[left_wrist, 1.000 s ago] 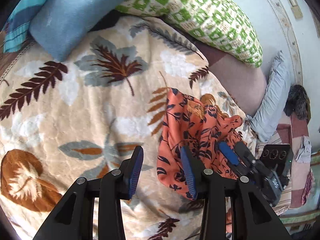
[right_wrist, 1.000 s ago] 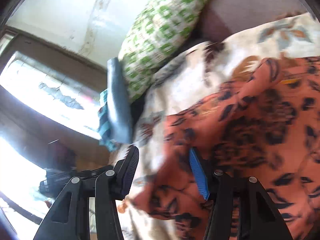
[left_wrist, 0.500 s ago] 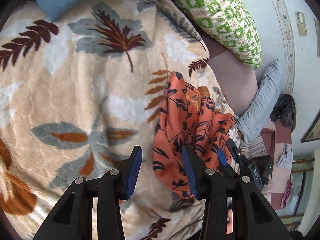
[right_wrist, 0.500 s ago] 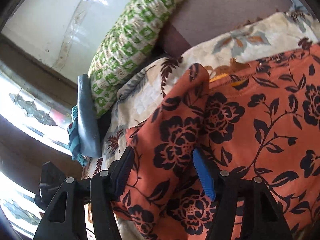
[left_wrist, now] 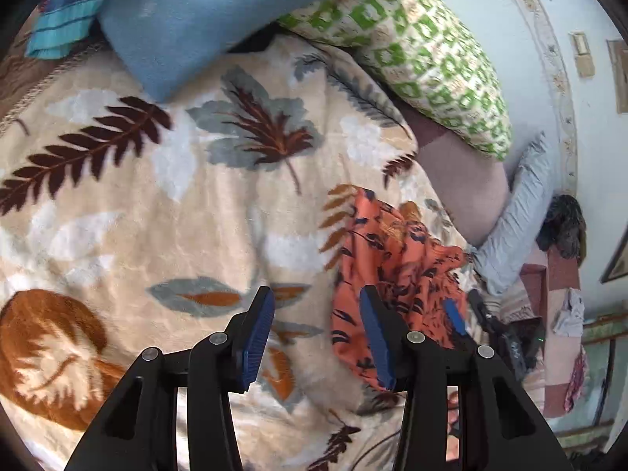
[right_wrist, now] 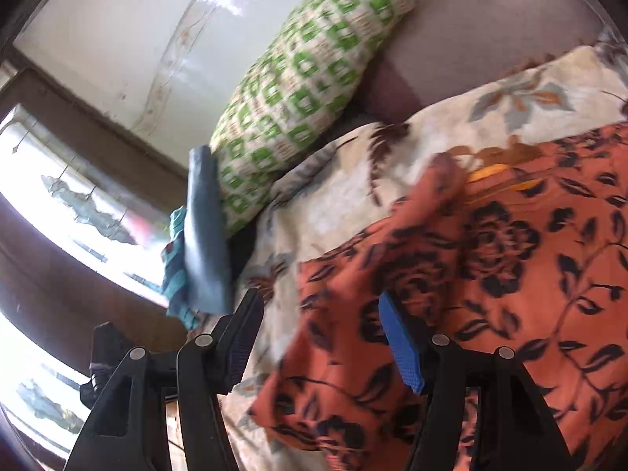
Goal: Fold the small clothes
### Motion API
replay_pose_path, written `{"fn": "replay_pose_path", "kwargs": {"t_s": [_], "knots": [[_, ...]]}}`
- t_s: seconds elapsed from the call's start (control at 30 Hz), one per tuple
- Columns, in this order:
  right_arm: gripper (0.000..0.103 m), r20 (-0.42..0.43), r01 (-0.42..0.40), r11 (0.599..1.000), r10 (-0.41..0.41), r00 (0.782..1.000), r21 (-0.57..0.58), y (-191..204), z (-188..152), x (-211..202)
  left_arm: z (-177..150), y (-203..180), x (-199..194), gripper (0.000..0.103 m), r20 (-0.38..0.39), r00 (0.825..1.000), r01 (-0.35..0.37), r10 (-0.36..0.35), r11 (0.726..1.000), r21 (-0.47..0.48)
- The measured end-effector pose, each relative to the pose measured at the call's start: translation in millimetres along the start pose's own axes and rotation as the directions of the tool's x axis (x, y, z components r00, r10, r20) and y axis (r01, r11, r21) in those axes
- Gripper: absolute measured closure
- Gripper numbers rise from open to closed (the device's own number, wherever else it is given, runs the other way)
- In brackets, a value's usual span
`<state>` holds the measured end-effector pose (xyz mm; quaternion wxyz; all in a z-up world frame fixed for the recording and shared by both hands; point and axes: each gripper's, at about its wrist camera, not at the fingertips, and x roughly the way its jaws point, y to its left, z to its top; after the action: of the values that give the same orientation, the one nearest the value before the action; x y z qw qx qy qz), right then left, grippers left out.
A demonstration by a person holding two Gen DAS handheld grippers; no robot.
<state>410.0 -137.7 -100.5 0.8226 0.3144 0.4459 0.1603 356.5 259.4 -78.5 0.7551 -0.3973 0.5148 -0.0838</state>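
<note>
An orange garment with a dark floral print (left_wrist: 396, 263) lies crumpled on a beige leaf-patterned blanket (left_wrist: 157, 204). My left gripper (left_wrist: 316, 343) is open and empty above the blanket, just left of the garment. My right gripper (right_wrist: 324, 343) is open, close over the garment (right_wrist: 490, 274), which fills the right of its view. The right gripper also shows in the left wrist view (left_wrist: 463, 316), at the garment's right edge.
A blue pillow (left_wrist: 219, 11) and a green-checked pillow (left_wrist: 424, 55) lie at the head of the bed. A grey pillow (left_wrist: 518, 212) leans by the wall at right. A window (right_wrist: 51, 212) is at the left of the right wrist view.
The left gripper has pulled back up, so the pillows are in view again. The right gripper has shifted left over the garment's edge. Both stay open.
</note>
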Motion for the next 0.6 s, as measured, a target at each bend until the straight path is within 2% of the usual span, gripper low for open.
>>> {"fn": "replay_pose_path", "kwargs": {"t_s": [0.07, 0.1, 0.17, 0.23, 0.3, 0.4, 0.47, 0.5, 0.53, 0.57, 0.6], "knots": [[0.040, -0.021, 0.033, 0.998, -0.031, 0.999, 0.061, -26.2, -1.2, -5.2, -2.8, -36.3, 18.1, 0.052, -0.037, 0.999, 0.017, -0.014, 0.995, 0.097], [0.040, -0.029, 0.036, 0.997, -0.034, 0.999, 0.067, -33.5, -3.2, -9.1, -0.6, -58.2, 32.6, 0.046, -0.062, 0.998, 0.001, 0.010, 0.987, 0.162], [0.040, -0.041, 0.040, 0.998, -0.038, 0.998, 0.048, -39.5, -9.7, -19.5, 5.7, -102.6, 66.9, 0.044, -0.096, 0.989, -0.076, 0.109, 0.954, 0.291], [0.040, -0.072, 0.028, 1.000, -0.027, 0.997, 0.013, -39.8, -19.6, -25.4, 12.5, -140.7, 100.1, 0.044, -0.093, 0.973, -0.157, 0.213, 0.899, 0.410], [0.040, -0.117, 0.003, 0.999, -0.009, 0.993, -0.048, -35.0, -30.0, -26.1, 16.4, -167.7, 129.9, 0.044, -0.087, 0.953, -0.214, 0.290, 0.850, 0.481], [0.038, -0.162, -0.001, 0.979, -0.032, 0.986, -0.203, -18.3, -41.9, -25.0, 15.7, -189.8, 173.6, 0.044, -0.153, 0.925, -0.217, 0.347, 0.815, 0.537], [0.037, -0.181, -0.001, 0.958, -0.053, 0.982, -0.287, -8.6, -47.1, -20.7, 7.6, -194.6, 199.2, 0.045, -0.197, 0.896, -0.218, 0.399, 0.780, 0.587], [0.037, -0.184, 0.006, 0.949, -0.067, 0.981, -0.315, -5.1, -48.8, -18.6, 4.4, -196.6, 208.7, 0.059, -0.200, 0.884, -0.229, 0.423, 0.764, 0.603], [0.037, -0.184, 0.008, 0.943, -0.074, 0.980, -0.333, -2.7, -49.9, -17.0, 1.1, -195.3, 210.9, 0.077, -0.194, 0.882, -0.233, 0.429, 0.756, 0.612], [0.037, -0.184, 0.003, 0.940, -0.070, 0.980, -0.340, -1.1, -50.7, -15.6, -0.2, -192.6, 209.4, 0.097, -0.198, 0.886, -0.230, 0.419, 0.768, 0.598], [0.037, -0.180, 0.004, 0.939, -0.070, 0.981, -0.344, 0.0, -51.2, -14.7, 3.1, -185.3, 201.7, 0.097, -0.191, 0.903, -0.222, 0.385, 0.798, 0.560]]}}
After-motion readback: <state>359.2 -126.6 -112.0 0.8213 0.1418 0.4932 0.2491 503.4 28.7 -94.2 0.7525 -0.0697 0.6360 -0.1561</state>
